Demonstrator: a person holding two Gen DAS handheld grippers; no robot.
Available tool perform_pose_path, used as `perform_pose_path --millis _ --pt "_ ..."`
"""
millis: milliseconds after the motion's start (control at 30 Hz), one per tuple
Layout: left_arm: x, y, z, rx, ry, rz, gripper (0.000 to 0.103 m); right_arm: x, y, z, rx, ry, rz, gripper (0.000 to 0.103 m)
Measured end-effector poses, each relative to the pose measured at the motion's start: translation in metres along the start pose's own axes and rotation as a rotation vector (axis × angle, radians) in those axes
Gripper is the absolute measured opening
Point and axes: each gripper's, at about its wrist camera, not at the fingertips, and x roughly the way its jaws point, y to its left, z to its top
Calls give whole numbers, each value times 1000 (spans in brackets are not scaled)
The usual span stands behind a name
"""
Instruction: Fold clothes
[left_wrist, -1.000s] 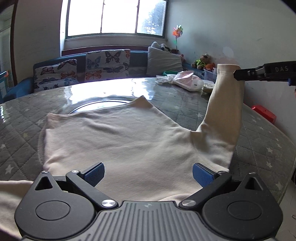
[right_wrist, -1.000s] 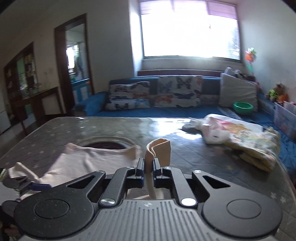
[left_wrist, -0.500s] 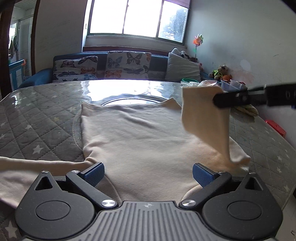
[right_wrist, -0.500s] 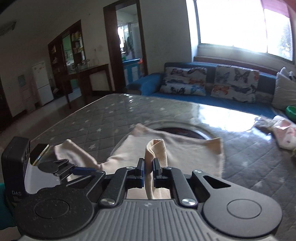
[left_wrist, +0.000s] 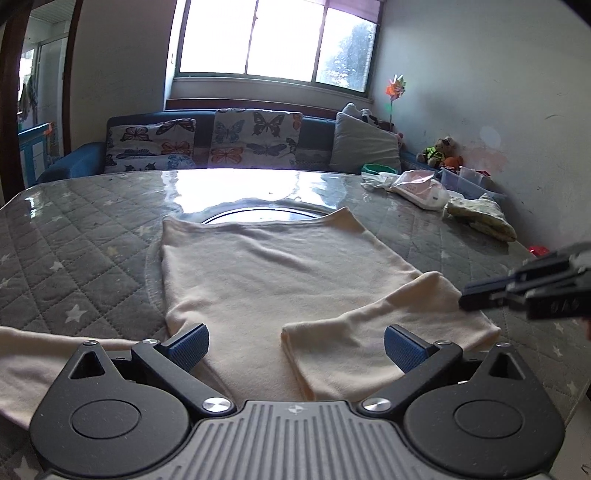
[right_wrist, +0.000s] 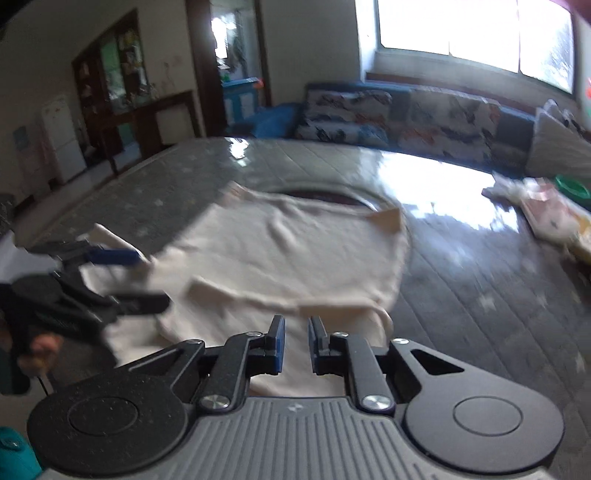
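Cream long-sleeved cotton shirt lies flat on the grey quilted star table cover, one sleeve folded across it. My left gripper is wide open above its near edge, holding nothing. My right gripper is opening, sleeve cloth lying below its fingers.

Cream shirt: soft matt knit cloth. Under it, table cover: grey quilted fabric with stars beneath a glossy clear film, glaring beyond shirt. Left gripper: matt black plastic, ribbed blue pads, shiny metal rivets.
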Motion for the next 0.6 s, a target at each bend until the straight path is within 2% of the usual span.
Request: perform_pose_path --millis 100,167,233,300,433,500,533,600 --pt "8 -9 2 20 15 -50 99 8 -22 -22 43 57 -25 13" --pt "13 -14 4 36 25 -75 93 12 -33 -31 74 87 -20 13" --pt "18 -19 5 58 25 -73 92 8 -38 -31 86 70 -3 13" --pt "21 -22 6 76 15 -57 94 2 -42 -26 93 37 1 19" --pt "33 -15 5 53 59 -14 94 -3 -52 -14 115 -13 -20 24" --pt "39 -12 3 43 84 -17 93 -4 -57 -15 124 -17 -37 35" --pt "41 -12 2 43 93 -23 91 -5 -59 -18 129 -18 -43 37" --pt "45 -14 0 52 108 -33 82 -9 -59 -24 119 -15 -43 39"
